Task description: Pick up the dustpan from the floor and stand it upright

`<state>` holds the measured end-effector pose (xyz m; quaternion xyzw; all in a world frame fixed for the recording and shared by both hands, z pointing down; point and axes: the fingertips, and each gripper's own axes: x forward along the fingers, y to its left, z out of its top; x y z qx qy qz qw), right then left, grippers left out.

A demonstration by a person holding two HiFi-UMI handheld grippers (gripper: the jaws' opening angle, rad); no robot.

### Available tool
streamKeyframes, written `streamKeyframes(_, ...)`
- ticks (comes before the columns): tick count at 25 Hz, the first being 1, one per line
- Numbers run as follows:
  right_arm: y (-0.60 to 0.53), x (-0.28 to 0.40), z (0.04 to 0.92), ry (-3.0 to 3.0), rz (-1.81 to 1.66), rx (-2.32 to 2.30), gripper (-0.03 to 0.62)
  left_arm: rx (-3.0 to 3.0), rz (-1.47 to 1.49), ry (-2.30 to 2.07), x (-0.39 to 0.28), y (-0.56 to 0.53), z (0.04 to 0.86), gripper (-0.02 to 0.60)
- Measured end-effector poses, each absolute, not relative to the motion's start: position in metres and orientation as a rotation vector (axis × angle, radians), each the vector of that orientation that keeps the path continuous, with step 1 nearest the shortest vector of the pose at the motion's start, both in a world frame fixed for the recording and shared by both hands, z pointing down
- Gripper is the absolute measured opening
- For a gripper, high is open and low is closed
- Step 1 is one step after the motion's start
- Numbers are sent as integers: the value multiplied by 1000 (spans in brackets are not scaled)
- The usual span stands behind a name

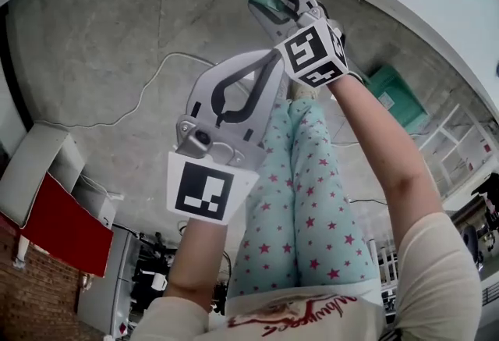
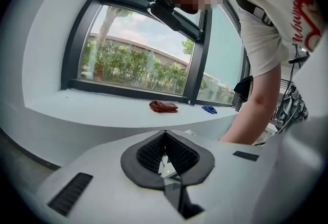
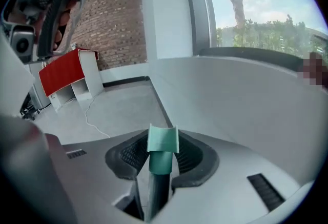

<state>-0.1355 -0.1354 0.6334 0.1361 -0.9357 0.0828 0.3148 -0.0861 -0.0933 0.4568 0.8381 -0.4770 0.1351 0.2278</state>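
I have the right hand-held gripper (image 1: 269, 5) clamped on the dustpan (image 3: 163, 141), up at the top of its handle. In the right gripper view the teal grip (image 3: 163, 138) stands upright between the two dark pads. Its open, channel-shaped end pokes out just past the jaw tips at 12 o'clock, and the dark pole (image 3: 158, 187) runs down from it towards 6 o'clock, out of sight between the jaws. The jaws sit at a middling spread, pressed against the grip on both sides.

In the head view this gripper is near the top of the picture. At about 4 o'clock from it, beyond my right forearm, a teal pan (image 1: 398, 97) lies low on the floor (image 1: 93, 43). My arm hides whatever joins it to the grip, so I cannot tell whether pan and handle stand in line.

The left hand-held gripper (image 2: 165, 136) is closed, tips together, with nothing between the pads. In the head view it hangs at 7 o'clock from the right one, close beside it but apart.

A white cable (image 1: 148, 94) trails over the floor at 9 o'clock, and a red cabinet (image 1: 66, 226) stands at 8 o'clock by the brick wall. The left gripper view looks at a white window sill (image 2: 102, 110) with a reddish-brown lump (image 2: 163, 106) on it and a small blue thing (image 2: 208, 109) just to that lump's 3 o'clock.
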Motion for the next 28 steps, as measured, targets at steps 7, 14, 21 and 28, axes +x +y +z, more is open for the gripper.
streamKeyframes(7, -138, -141, 552, -2588, 165, 380, 146, 2330, 392, -1312, -84, -95, 426, 18)
streamKeyframes(14, -130, -139, 481, -2719, 104, 372, 146, 2333, 407, -1322, -80, -73, 408, 18)
streamKeyframes(21, -136, -117, 430, -2730, 35, 394, 146, 2329, 379, -1353, -69, -71, 369, 18)
streamKeyframes(28, -127, -105, 373, -2779, 0, 366, 146, 2348, 338, -1386, -60, -77, 319, 18)
